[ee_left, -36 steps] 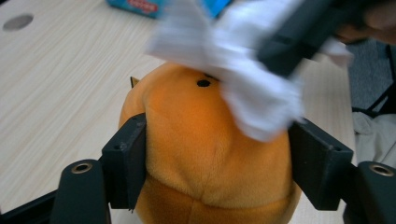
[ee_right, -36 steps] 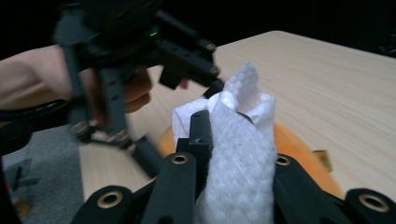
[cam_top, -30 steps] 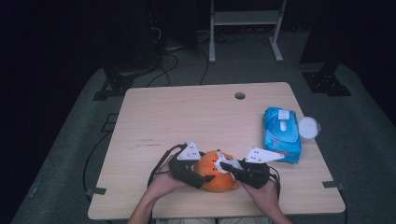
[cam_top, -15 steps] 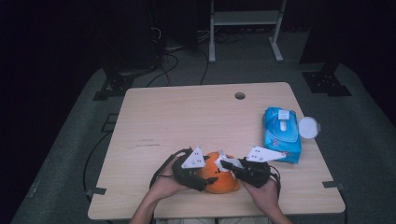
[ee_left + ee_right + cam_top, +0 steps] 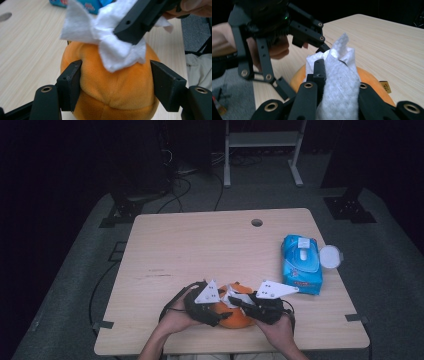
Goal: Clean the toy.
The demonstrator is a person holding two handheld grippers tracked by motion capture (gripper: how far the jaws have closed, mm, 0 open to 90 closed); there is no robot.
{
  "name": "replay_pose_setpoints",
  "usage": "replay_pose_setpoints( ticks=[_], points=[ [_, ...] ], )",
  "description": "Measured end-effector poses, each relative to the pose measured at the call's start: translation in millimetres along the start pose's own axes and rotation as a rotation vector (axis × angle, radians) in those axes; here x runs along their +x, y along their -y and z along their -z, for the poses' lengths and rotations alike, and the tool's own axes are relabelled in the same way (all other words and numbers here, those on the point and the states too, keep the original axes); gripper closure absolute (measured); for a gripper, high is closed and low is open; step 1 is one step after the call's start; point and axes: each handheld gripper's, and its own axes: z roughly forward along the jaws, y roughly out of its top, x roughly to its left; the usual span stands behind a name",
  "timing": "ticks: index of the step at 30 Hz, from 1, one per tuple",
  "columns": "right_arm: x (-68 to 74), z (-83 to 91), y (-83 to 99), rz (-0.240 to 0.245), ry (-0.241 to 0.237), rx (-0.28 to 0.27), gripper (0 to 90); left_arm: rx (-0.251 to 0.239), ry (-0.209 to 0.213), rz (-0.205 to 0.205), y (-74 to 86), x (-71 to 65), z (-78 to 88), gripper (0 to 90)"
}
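An orange plush ball [image 5: 235, 319] sits near the table's front edge, between two hands. My left gripper [image 5: 222, 312] reaches in from the left. Its jaws have just been closing with the ball between them. In the left gripper view both pads [image 5: 71, 80] press the ball's [image 5: 117, 85] sides. My right gripper [image 5: 239, 301] comes from the right, shut on a crumpled white wipe [image 5: 342, 82]. The wipe [image 5: 87, 30] rests on the top of the ball. In the right gripper view the left gripper [image 5: 304, 70] straddles the orange ball [image 5: 372, 82].
A blue pack of wipes [image 5: 301, 262] lies at the right of the wooden table [image 5: 200, 250], with a round white lid [image 5: 330, 256] beside it at the table's right edge. A cable hole [image 5: 257, 222] is near the far edge. Behind the table stand a metal frame [image 5: 260, 140] and floor cables.
The left gripper's jaws have drawn in from wide apart onto the orange ball's sides. The right gripper has kept the wipe on top of the ball.
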Motion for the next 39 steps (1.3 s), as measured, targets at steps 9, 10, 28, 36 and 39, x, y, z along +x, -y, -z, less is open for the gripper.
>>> replay_pose_setpoints(
  ticks=[9,10,28,36,39],
  points=[
    [-17.3,1.0,11.2,-0.068,0.048,0.017,79.4,-0.012,0.016,0.120,3.7,12.6,3.3,13.1],
    [-14.0,-1.1,10.0,-0.058,0.031,0.016,79.4,-0.012,0.016,0.120,3.7,12.6,3.3,13.3],
    [-22.4,2.0,17.4,-0.080,0.050,0.037,79.3,0.002,-0.004,0.169,16.4,23.2,10.9,29.1],
    [-20.4,0.9,16.2,-0.074,0.040,0.030,79.2,-0.017,-0.005,0.145,14.1,22.0,9.6,22.5],
    [-25.5,3.5,20.1,-0.100,0.036,0.031,79.2,-0.014,-0.008,0.192,20.5,28.7,13.1,28.8]
  ],
)
